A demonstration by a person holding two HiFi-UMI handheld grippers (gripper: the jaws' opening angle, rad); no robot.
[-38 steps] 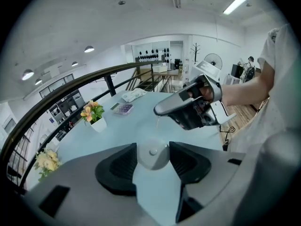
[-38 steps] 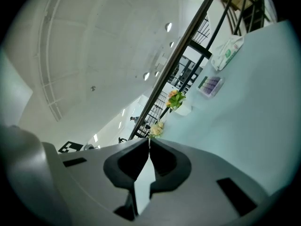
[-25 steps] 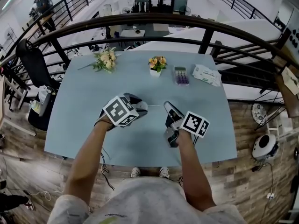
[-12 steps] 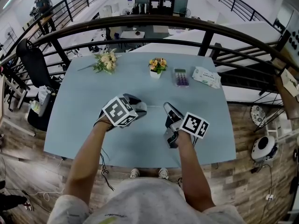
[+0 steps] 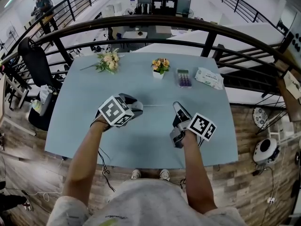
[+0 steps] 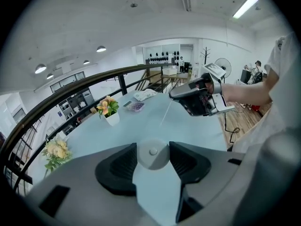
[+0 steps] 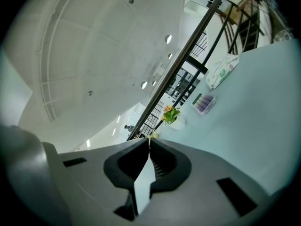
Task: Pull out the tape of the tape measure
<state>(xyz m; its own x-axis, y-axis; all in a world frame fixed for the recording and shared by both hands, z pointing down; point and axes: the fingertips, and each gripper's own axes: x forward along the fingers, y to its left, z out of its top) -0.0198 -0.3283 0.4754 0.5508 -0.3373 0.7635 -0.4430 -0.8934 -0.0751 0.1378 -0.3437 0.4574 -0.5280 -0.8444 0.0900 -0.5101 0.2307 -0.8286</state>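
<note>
A light blue table [image 5: 70, 126] spreads under both grippers, on a mezzanine with a plank floor [image 5: 244, 135]. A dark curved railing [image 5: 155, 20] runs beyond the table's far edge, with a lower hall behind it. A black chair [image 5: 33, 62] stands well to the left of the left gripper [image 5: 134, 106].

Beyond the grippers, along the far edge, lie a loose bouquet [image 5: 107, 60], a small potted flower [image 5: 160, 66], a purple box [image 5: 183, 77] and a wipes pack [image 5: 208, 77].

The left gripper's jaws stand wide, clamped on the round white tape measure [image 6: 153, 156]. The thin tape [image 6: 164, 116] stretches from it across the table to the right gripper [image 5: 178, 108], whose jaws are pressed together on its end.

That end is hidden between the pads. In the head view the left gripper covers most of the tape measure, and the tape shows only as a faint line.
</note>
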